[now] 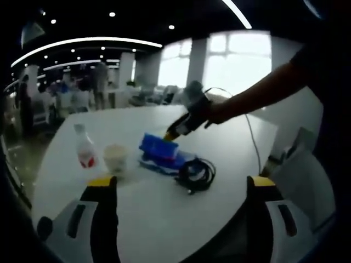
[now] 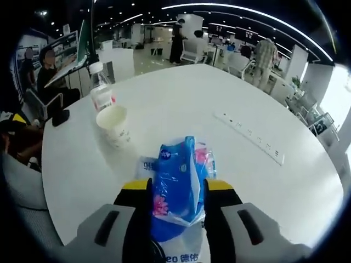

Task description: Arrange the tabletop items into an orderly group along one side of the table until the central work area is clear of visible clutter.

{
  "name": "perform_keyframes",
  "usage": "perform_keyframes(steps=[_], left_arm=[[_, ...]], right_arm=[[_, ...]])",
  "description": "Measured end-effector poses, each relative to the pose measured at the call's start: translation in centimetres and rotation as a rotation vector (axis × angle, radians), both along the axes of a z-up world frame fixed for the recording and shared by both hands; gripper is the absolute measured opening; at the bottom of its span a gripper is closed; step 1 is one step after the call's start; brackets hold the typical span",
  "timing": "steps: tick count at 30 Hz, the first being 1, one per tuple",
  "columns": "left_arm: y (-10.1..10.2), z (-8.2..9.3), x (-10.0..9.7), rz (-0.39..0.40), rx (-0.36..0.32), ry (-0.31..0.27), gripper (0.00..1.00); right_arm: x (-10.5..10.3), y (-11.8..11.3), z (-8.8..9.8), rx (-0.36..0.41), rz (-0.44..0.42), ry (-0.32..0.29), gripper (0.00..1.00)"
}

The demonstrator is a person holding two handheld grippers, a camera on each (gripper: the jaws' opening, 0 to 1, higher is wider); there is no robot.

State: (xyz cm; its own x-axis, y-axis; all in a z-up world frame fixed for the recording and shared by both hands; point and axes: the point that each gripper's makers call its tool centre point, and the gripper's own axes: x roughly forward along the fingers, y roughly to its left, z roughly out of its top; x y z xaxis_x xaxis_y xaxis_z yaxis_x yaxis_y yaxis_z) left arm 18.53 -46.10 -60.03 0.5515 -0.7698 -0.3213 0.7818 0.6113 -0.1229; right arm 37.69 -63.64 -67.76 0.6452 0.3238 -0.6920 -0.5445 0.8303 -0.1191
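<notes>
The blue tissue pack (image 2: pixel 176 183) sat clamped between the right gripper's (image 2: pixel 177 189) jaws above the white worktop (image 2: pixel 230 170), a paper cup (image 2: pixel 114 125) and bottle (image 2: pixel 100 87) at ten o'clock, while the left gripper's (image 1: pixel 182 183) jaws stood apart.

tissue pack (image 2: pixel 176 183): blue, crinkled, squeezed between the right fingers (image 2: pixel 138 219)
paper cup (image 2: pixel 114 125): white, upright, ahead-left of those fingers
water bottle (image 2: pixel 100 87): clear, upright, just beyond the cup
cable (image 1: pixel 196 174): black coil, beside the pack
</notes>
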Motion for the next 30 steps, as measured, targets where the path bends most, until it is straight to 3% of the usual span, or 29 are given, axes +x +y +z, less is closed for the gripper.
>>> perform_keyframes(steps=[13,30], left_arm=[[0.0,-0.2,0.0,-0.001,0.027,-0.005,0.91],[0.2,0.0,0.4,0.012,0.02,-0.001,0.86]], right_arm=[[0.5,-0.3,-1.0,0.06,-0.016,0.04,0.33],[2.7,-0.7,-3.1,-0.01,-0.027,0.083,0.25]])
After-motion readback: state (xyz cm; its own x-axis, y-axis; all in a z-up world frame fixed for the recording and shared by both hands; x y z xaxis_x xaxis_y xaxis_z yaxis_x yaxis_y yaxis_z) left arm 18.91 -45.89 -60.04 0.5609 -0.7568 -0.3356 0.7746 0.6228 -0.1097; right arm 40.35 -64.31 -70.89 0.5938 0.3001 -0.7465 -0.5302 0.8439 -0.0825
